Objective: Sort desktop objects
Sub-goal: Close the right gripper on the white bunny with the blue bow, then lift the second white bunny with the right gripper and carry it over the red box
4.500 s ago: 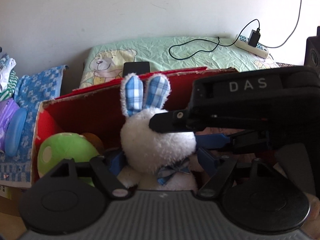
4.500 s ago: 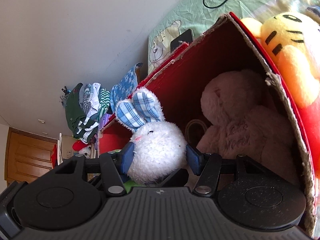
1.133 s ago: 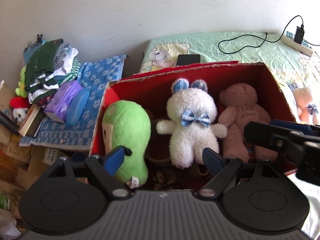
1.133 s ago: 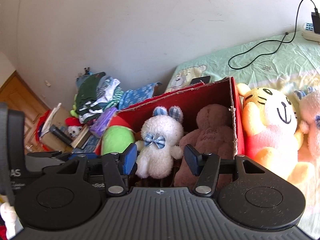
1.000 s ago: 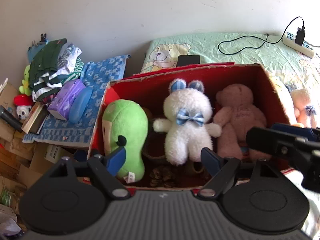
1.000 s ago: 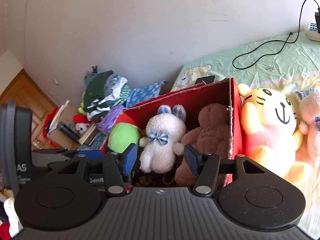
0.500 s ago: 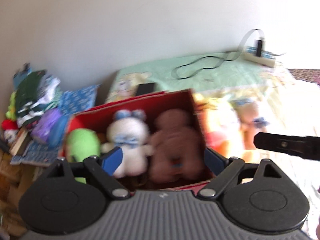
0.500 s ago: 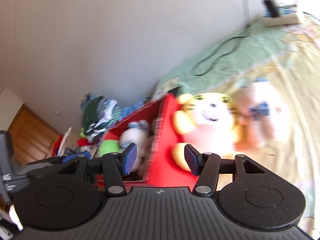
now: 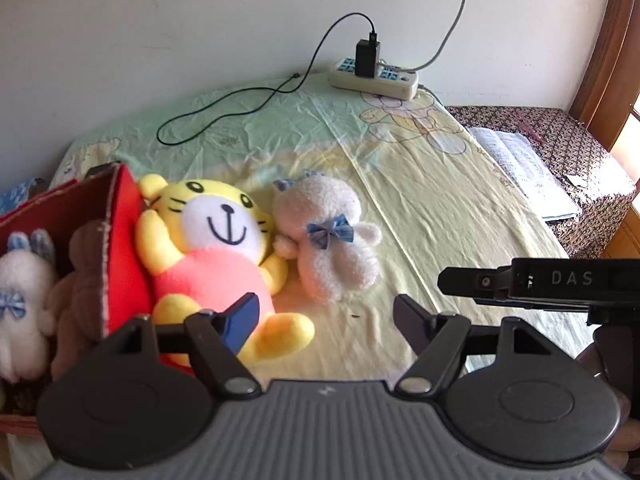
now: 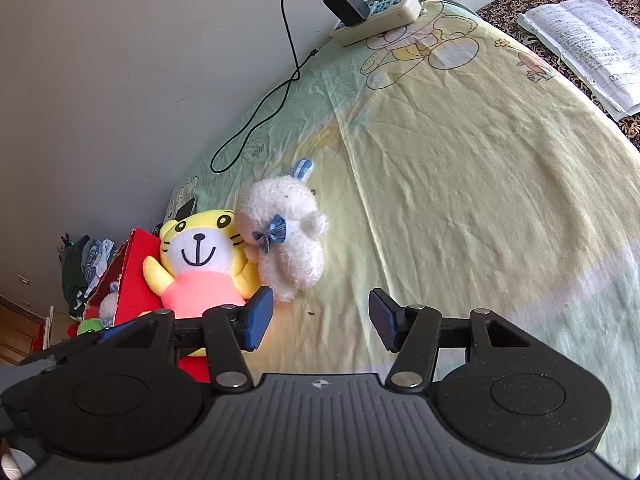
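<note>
Tiger plush (image 9: 216, 248) lies ahead-left of both empty grippers; left gripper (image 9: 324, 316), jaws closing on nothing, sits nearer than gaping right gripper (image 10: 320, 316).

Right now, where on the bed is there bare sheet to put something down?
Bare sheet spreads from the white bunny to the bed's far edge by the papers, and up toward the power strip. It is crowded where the yellow tiger leans on the red box.
</note>
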### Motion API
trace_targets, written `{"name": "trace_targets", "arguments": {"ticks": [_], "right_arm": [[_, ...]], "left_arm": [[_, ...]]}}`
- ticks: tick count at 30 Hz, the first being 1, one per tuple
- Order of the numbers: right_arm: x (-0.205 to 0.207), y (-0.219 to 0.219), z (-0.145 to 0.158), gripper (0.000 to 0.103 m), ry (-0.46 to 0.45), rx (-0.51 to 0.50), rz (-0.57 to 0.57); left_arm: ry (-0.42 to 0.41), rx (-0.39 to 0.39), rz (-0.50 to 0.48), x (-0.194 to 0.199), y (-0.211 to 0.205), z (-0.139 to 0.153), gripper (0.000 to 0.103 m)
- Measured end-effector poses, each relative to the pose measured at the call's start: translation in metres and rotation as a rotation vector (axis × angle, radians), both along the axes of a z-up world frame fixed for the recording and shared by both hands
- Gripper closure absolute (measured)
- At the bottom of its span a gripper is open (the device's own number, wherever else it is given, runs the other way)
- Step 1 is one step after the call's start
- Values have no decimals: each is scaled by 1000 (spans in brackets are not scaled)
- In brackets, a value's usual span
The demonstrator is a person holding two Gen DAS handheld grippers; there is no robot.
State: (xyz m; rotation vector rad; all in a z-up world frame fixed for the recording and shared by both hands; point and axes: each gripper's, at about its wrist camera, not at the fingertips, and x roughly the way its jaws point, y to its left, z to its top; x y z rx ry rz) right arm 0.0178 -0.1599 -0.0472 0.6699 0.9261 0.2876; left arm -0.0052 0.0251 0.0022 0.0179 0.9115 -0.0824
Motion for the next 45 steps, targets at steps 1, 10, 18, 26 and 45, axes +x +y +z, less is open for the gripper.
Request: {"name": "trace_targets", "arguments": {"ticks": [1,10,18,26,45], "right_arm": [[6,-2,-2,45,11,7,5],[51,-3,-21,41,73,61,81],[86,6,-34,41,96,89,137],[111,21,-48,41,128,144,227],[103,2,-49,68,152,203,267]], "left_arm": [[9,-13,-4,5,0,-6,29],[74,-165,33,45,2,-42,35],[120,-196,65,70,11,-66,38],[128,-184,34,77,10,-70,37],[139,-209,-39,70,-1,-58,32]]}}
